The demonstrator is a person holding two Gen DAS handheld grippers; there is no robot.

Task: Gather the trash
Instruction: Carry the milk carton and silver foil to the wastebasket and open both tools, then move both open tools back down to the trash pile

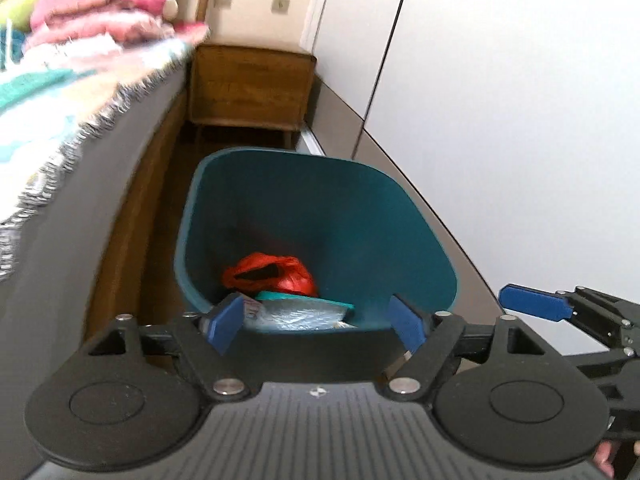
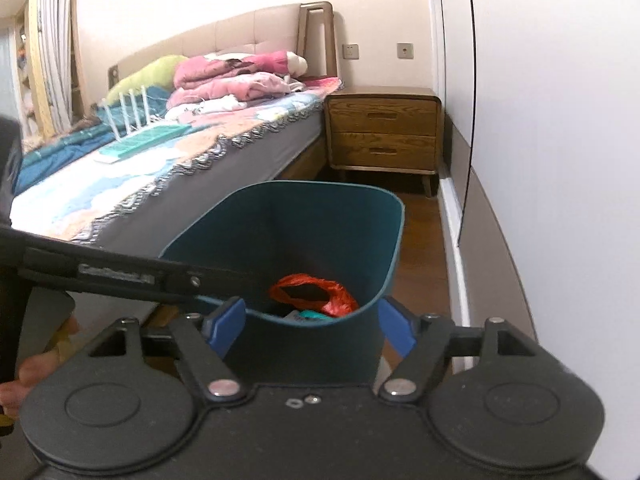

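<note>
Both grippers, left [image 1: 316, 322] and right [image 2: 310, 326], spread wide over teal bin [image 1: 280, 200] holding red bag [image 1: 272, 274].

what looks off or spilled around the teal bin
Nothing stands out. The teal bin sits upright on the floor with the red bag and a clear wrapper inside; no litter shows on the visible floor around it.

Bed [image 2: 168, 184] beside wooden nightstand [image 2: 384, 132], white wall [image 2: 560, 120].

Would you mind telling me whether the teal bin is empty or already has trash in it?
Not empty: the teal bin holds a red plastic bag and a clear wrapper at the bottom.
</note>
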